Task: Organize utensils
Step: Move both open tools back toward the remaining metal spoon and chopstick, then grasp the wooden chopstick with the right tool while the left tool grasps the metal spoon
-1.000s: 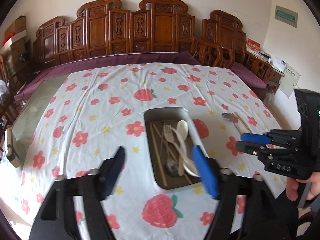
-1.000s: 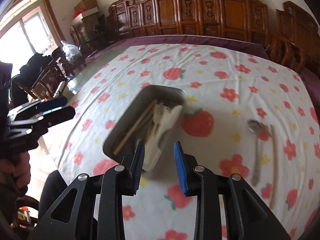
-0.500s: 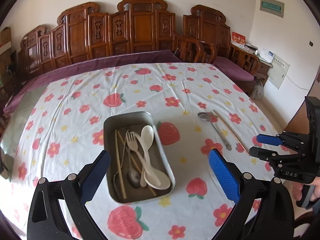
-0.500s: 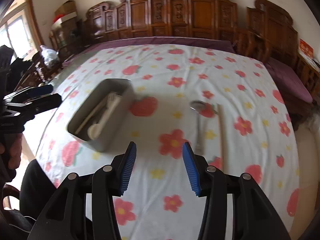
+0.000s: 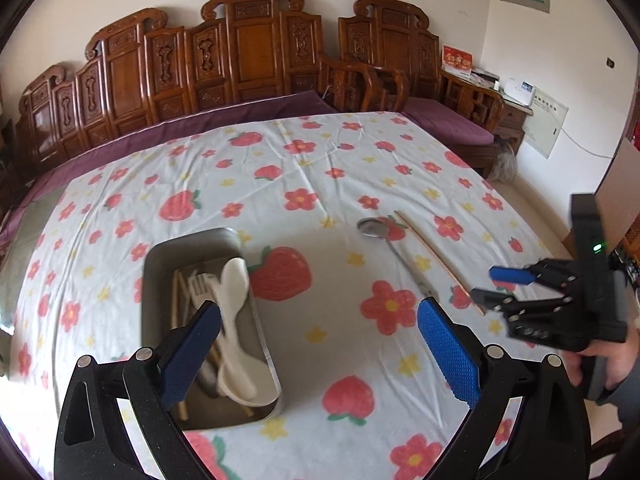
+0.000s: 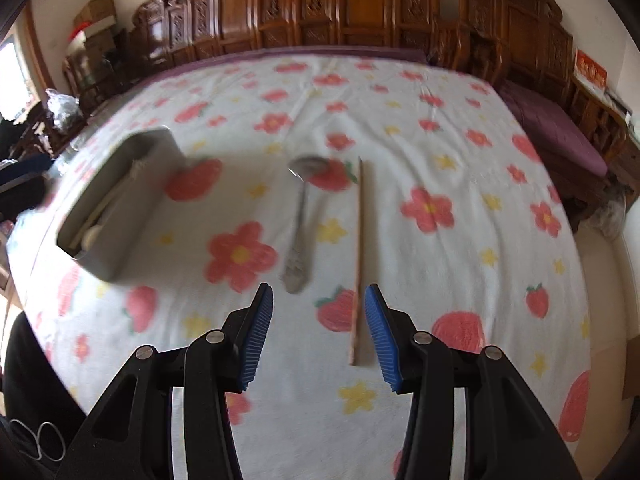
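1. Left wrist view: fingers of the left gripper stand wide apart and hold nothing. The metal tray lies partly behind the left finger, with white plastic spoons, a white fork and wooden chopsticks already in it. Ahead of the right finger, well beyond its tip, lie the metal spoon and a single chopstick on the flowered tablecloth. The right gripper hangs near the chopstick's near end, open and empty.

2. Right wrist view: the right gripper is open, nothing between its pads. The chopstick runs straight ahead from just inside the right finger; its near end lies between the fingers. The metal spoon lies ahead of the left finger, handle end nearest. The tray sits well off beyond the left finger.

3. Handling, as I judge it: the chopstick is light, stiff and thin, lying flat on soft cloth, so it may roll or slip; pinch it across the thicker near end. The spoon is heavier and slick; take it at the handle.
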`<state>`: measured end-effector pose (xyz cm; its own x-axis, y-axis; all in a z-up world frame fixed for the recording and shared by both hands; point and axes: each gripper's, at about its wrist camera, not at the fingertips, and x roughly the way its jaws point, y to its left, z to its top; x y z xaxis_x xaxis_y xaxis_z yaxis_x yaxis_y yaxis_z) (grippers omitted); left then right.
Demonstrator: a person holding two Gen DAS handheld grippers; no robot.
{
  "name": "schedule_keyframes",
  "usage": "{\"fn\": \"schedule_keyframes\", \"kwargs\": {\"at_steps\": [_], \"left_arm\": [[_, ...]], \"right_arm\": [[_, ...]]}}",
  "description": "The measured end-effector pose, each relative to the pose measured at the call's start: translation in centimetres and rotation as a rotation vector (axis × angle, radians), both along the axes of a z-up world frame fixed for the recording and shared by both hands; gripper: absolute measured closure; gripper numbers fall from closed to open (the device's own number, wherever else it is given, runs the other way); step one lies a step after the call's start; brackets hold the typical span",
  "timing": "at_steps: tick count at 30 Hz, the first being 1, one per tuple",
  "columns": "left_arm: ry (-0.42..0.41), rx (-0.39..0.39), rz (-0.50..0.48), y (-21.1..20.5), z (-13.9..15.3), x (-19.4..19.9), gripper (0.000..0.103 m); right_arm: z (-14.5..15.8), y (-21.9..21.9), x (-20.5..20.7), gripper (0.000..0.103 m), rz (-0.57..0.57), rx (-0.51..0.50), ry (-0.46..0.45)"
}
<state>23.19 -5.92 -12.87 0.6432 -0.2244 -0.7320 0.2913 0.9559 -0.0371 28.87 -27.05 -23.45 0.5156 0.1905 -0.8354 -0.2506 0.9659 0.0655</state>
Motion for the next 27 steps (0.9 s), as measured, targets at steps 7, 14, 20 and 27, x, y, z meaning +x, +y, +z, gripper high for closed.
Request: {"fn": "schedule_keyframes", "kwargs": {"at_steps": [7,14,20,27], "left_arm": [[0.039,-0.025,-0.039,-2.3,-1.5,1.8,0.008],[0.095,-0.031,-0.062,-4.0,-3.2,3.9,0.008],[0.137,-0.029,-0.051,-4.8,-4.5,5.0,0.008],[0.160,-0.011,-0.077,-7.0,-5.7,6.0,0.008]], "right_arm": [[-1.8,0.2,3.0,0.058,0.004,-0.018,0.014],[-3.6,0.4,6.3,0.076,-0.001,-0.091,0.052],[-3.7,0.5,6.4,0.096,0.009,-0.120,0.080],[-3.1,-1.2,4.0,0.097,-0.031,-0.086,0.111]]}}
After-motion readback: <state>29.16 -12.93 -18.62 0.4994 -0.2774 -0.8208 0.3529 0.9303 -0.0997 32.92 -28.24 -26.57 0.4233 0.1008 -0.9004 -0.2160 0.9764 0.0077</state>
